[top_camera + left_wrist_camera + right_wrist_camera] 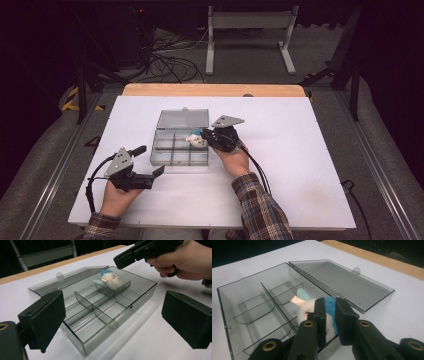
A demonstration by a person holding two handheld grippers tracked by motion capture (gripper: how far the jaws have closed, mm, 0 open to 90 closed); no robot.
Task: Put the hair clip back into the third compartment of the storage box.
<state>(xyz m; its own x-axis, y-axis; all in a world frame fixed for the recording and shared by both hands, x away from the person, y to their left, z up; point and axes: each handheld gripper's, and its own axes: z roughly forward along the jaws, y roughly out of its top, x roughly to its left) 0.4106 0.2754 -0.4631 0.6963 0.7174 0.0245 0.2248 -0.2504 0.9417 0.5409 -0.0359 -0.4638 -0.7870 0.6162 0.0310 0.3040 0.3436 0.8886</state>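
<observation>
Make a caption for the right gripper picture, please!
The right gripper pinches a small plush toy over the open clear box on the white table.

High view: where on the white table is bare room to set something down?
Bare table right of the right hand-held gripper; also between the open organizer box and the near edge. Crowded around the box, where the small plush toy sits; the left hand-held gripper is close by.

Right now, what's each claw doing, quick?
Left claw: open, holding nothing, near the compartment box.
Right claw: closed on the small stuffed toy over the box.
</observation>
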